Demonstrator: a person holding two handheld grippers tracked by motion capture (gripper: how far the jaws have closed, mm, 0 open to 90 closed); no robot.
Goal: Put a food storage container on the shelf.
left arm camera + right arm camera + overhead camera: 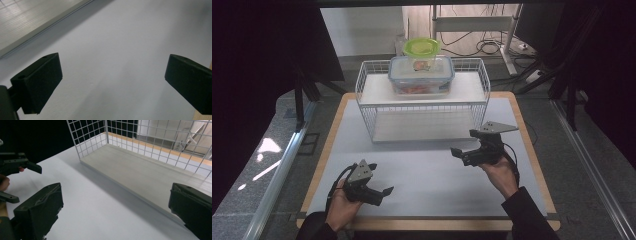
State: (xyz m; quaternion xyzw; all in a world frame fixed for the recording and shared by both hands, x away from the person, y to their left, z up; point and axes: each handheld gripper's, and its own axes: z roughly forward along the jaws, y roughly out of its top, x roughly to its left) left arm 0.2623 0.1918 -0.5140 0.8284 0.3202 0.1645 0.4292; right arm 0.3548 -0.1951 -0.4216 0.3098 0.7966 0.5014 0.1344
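- Pale grey mat point(422, 170) covers the wooden-edged bench, with a white wire rack point(422, 107) at its far side.
- On the rack's upper shelf sits a clear blue-rimmed plastic box point(422, 75), a green-lidded tub point(422, 47) atop it.
- Left gripper point(379, 192) hovers near the front edge, fingers spread, empty.
- Right gripper point(464, 145) hangs just before the rack, fingers spread wide, empty.
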